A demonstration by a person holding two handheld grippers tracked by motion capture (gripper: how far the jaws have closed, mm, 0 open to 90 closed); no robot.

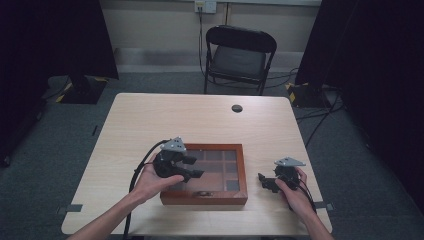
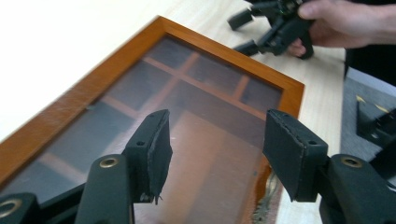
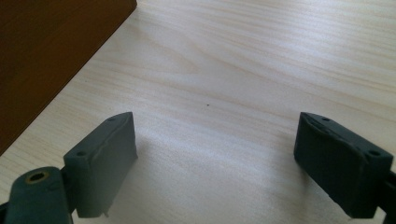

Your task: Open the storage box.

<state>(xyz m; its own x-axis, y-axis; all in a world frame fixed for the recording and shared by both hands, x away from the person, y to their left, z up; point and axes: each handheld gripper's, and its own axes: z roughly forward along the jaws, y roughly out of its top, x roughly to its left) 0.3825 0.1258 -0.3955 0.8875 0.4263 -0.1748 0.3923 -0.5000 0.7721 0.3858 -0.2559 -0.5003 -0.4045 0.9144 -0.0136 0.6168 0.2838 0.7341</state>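
Here, on the pale wooden worktop [image 1: 150, 120], near the front edge and a little right of centre: a flat reddish-brown wooden display box [image 1: 204, 197] with a dark glass lid, divided inside into small compartments, lid down. Just above its left half, the left gripper [image 1: 194, 167], jaws apart with nothing between them, pointing right across the glass. From the left gripper view, the pads [image 2: 154, 154] hovering over the pane, clear of it, the wooden frame [image 2: 70, 102] running along the left and far sides. To the right of the box, apart from it, the right gripper [image 1: 264, 181] resting low over bare worktop, jaws spread wide and empty; in the right gripper view, the box's side wall [image 3: 46, 56] at upper left and plain wood grain between the pads.

Likely rigid and moderately heavy for its size, with a fragile, slippery pane: best not pinched on the glass. Better to take hold of the wooden frame, at the near front rail beside the small metal clasp [image 1: 204, 192] for lifting the lid, or across a side wall for shifting the whole box. Risk of the lid swinging if gripped by one corner alone.
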